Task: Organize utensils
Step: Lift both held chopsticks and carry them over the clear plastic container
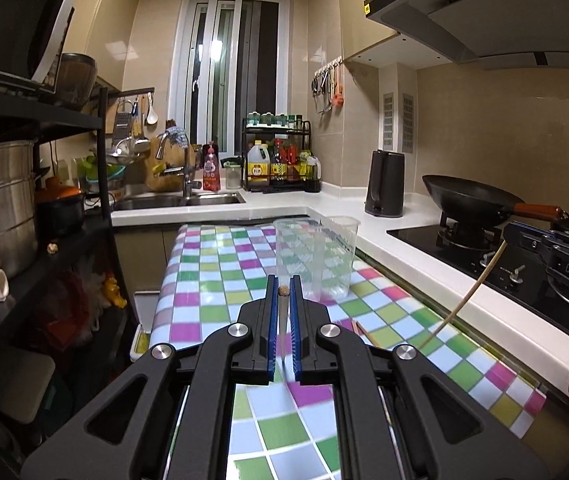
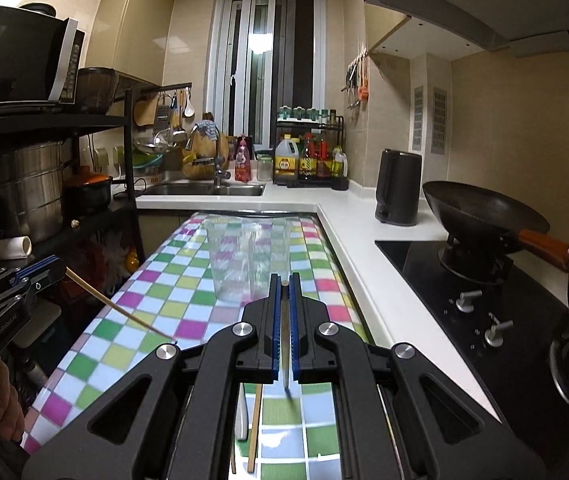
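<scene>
Nearest you, each gripper, left gripper and right gripper, was clamped on one chopstick. More utensils lay on the surface; beyond, the cup looked empty, nothing sorted.

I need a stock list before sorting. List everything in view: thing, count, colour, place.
chopsticks: two held, tan, one per gripper
loose utensils: a few, tan and white, lying on tablecloth
cups: two, clear, mid-table
tablecloth: one, checked
wok: one, black, on stove
kettle: one, black, counter
bottles: several, rack by window
left gripper: shut on chopstick
right gripper: shut on chopstick
</scene>
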Motion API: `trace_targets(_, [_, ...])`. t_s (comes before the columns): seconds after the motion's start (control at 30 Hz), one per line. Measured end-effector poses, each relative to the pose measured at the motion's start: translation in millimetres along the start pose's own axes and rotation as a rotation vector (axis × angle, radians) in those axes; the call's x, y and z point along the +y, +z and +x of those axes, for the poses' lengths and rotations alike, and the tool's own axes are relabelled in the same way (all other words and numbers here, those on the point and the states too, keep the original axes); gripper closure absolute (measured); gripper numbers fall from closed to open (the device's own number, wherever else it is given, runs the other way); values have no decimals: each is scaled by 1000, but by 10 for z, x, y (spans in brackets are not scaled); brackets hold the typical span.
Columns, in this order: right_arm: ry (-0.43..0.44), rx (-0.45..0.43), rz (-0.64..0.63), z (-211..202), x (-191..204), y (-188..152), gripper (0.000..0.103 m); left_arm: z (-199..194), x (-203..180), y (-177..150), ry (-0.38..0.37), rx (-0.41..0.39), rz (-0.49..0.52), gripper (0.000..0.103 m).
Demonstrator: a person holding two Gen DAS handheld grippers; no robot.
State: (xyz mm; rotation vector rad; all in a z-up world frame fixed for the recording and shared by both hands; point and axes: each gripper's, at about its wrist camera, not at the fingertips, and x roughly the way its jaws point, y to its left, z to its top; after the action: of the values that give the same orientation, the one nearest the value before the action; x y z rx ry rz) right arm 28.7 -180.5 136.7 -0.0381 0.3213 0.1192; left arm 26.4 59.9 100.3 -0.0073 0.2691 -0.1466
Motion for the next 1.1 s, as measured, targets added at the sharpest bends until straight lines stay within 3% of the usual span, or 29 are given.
trace_targets(0.3, [0,51,24,332,-141,120,99,431,77,181,-26,83,-39,97])
trace_targets(0.67, [11,61,13,387,-268,322,99,485,111,710,-105,153,2,97])
trace_targets(0.8, [8,103,32,500,-325,282,99,628,148,653,-127,223,-20,97])
trace_targets(1.1, [1,117,6,600,-305,305,99,598,92,585,-137,189,-18,97])
